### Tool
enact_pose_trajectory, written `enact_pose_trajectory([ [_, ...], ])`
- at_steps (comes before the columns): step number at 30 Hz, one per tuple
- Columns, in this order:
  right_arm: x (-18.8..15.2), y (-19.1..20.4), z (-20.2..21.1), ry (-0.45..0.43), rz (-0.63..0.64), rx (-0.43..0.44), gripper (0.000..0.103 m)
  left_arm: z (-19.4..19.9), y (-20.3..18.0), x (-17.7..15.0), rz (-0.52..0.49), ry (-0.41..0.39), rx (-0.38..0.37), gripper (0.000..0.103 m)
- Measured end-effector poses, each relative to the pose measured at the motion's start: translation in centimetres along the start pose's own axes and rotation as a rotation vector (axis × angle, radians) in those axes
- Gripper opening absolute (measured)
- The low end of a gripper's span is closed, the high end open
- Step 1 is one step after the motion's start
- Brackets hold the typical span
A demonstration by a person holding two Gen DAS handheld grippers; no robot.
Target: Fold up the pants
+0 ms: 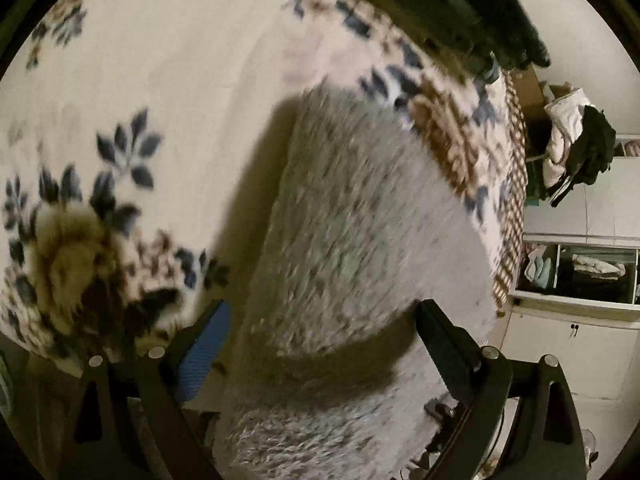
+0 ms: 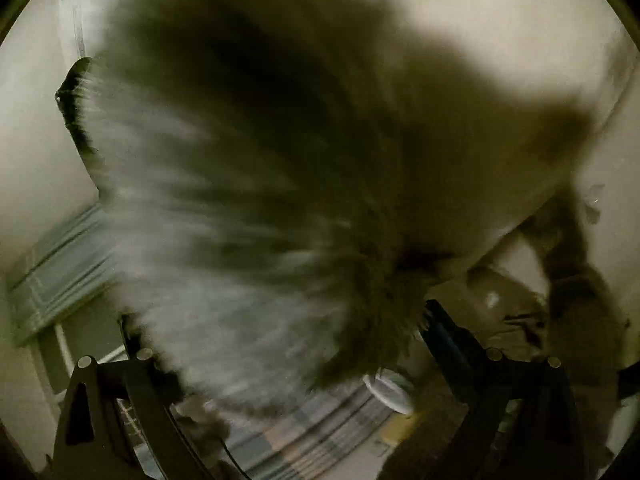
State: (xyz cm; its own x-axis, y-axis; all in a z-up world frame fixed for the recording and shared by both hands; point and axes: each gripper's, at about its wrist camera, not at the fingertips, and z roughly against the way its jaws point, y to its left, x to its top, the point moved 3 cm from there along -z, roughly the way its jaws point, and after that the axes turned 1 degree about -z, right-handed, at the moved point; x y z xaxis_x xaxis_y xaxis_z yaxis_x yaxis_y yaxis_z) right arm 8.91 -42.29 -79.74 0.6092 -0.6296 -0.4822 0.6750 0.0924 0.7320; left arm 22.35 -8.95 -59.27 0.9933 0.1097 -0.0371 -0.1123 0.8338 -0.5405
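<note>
two grippers in view, one fuzzy grey garment between them. the pants (image 1: 360,208) are a thick, shaggy fleece pair; in the left wrist view they lie as a long band across a floral blanket (image 1: 160,80) on the bed, running from near the far patterned border back down between the fingers of the left gripper (image 1: 320,344). its jaws stand spread, one finger either side of the fabric, the blue pad clear of the pile on one side; on the other side the black finger sits close against the fleece and contact cannot be confirmed. no pinch is evident.

the right wrist view is heavily blurred. the same grey fleece (image 2: 248,216) fills the frame above and between the fingers of the right gripper (image 2: 280,344), with a wall and a striped floor covering behind, so this part appears to be off the bed. jaws spread wide; fabric lies between them but no pad is seen pressing on it.

handling assessment: soft, limp, light to moderate in weight, bulky under compression. the deep pile should give good friction, yet a shallow bite may catch only fibres and slip. recommended hold is at a hem or waistband edge, taking the full thickness of the layers.
</note>
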Motion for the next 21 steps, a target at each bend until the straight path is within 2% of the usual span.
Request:
enact_pose_trajectory([
  [3,0.1,-1.3,-0.5,-0.059,-0.019,-0.036,0.099,-0.4,0.4,-0.3,0.002,0.011,-0.008,0.095],
  [9,-0.6,-1.1,-2.5,-0.038,-0.032,0.088,0.099,-1.2,0.7,-0.2,-0.01,0.024,-0.037,0.095],
  [12,-0.8,0.4,-3.2,-0.081,-0.003,0.063,0.1,-1.7,0.9,-0.2,0.002,0.033,-0.055,0.095],
  [15,-2.4,1.9,-2.8,-0.125,0.055,0.1,0.082,-1.8,1.1,-0.2,0.004,0.04,-0.069,0.095],
  [18,-3.7,3.6,-2.5,-0.145,0.115,0.098,0.082,-1.7,1.2,-0.1,-0.01,0.039,-0.073,0.095],
  [21,-3.2,3.7,-3.6,-0.152,0.12,0.069,0.082,-2.0,1.4,0.0,-0.012,0.044,-0.074,0.097],
])
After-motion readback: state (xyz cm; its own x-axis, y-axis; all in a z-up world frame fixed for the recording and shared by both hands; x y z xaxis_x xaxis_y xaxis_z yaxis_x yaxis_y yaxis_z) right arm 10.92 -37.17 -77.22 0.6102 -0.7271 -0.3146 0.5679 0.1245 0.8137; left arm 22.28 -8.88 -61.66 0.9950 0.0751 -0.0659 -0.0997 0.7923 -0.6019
